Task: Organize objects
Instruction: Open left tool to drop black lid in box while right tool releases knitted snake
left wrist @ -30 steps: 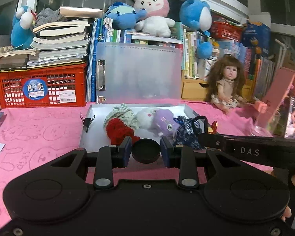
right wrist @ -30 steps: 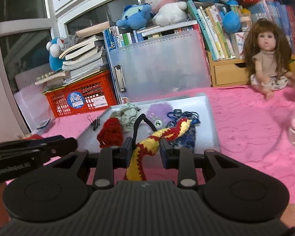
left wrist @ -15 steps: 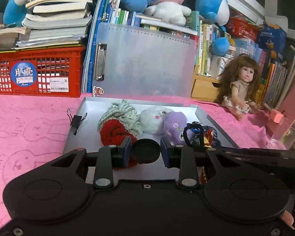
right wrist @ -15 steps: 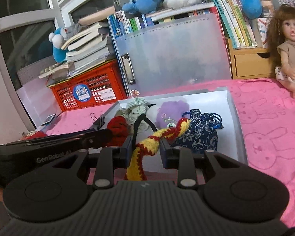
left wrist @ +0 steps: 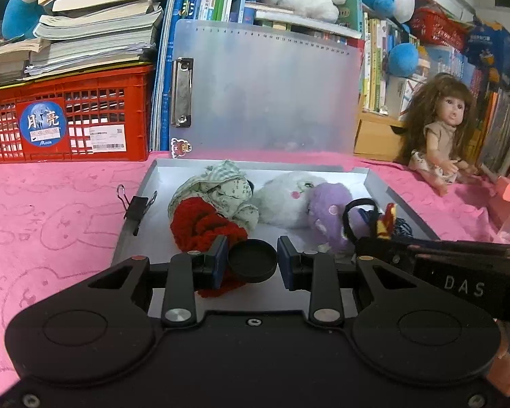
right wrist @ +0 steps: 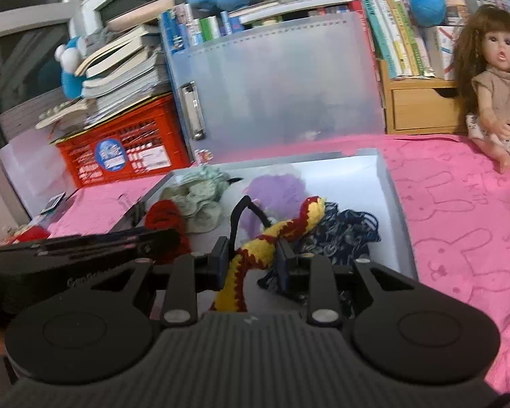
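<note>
Smooth grey tray point(left wrist: 387, 190), fuzzy pink cloth point(left wrist: 57, 210)

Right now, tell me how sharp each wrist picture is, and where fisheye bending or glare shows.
Left wrist view: sharp; the black round lid between the fingers and the grey tray read crisply, while the red crate bows near the edge. Right wrist view: softer, smeared by blur, especially the book stack; the yellow-and-red knitted strip stays recognizable. No strong glare in either view.
</note>
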Demonstrator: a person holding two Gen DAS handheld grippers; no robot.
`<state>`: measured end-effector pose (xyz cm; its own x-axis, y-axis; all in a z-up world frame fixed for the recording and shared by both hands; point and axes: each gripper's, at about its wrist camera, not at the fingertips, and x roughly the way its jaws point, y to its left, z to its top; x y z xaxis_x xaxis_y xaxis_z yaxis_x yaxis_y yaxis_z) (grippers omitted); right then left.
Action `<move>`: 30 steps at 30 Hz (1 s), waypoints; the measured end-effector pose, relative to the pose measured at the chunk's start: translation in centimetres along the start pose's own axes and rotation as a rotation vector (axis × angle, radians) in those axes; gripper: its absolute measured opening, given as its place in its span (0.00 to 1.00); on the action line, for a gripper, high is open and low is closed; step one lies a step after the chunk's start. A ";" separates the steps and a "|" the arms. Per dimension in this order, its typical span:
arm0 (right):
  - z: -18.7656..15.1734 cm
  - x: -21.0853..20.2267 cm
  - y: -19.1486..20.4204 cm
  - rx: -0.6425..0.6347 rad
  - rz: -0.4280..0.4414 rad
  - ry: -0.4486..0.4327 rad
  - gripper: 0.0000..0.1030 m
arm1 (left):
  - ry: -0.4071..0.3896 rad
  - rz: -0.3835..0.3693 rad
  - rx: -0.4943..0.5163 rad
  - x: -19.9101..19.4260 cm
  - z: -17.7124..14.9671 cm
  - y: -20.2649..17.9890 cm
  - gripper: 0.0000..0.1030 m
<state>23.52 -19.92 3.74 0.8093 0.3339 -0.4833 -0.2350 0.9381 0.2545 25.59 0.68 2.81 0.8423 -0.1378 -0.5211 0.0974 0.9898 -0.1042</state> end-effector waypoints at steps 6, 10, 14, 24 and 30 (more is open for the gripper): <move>0.1 0.3 -0.8 -0.003 -0.058 -0.005 0.32 | 0.039 0.023 -0.006 1.0 0.3 0.1 0.29; 0.8 0.5 -1.7 0.053 -0.069 -0.010 0.32 | 0.053 0.029 -0.016 1.6 0.5 0.2 0.29; 1.3 0.8 -1.9 0.085 -0.055 -0.019 0.32 | 0.069 0.036 -0.019 2.2 0.6 0.1 0.30; 1.4 2.3 -1.4 0.063 -0.078 0.035 0.51 | 0.094 0.035 -0.026 3.2 0.9 0.1 0.38; 1.8 0.7 -1.4 0.063 -0.053 -0.015 0.66 | 0.094 0.029 -0.044 2.4 1.1 0.1 0.52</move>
<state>25.39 -21.17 4.50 0.8279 0.2822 -0.4847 -0.1580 0.9465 0.2812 28.16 0.53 2.47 0.7905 -0.1145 -0.6017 0.0491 0.9911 -0.1240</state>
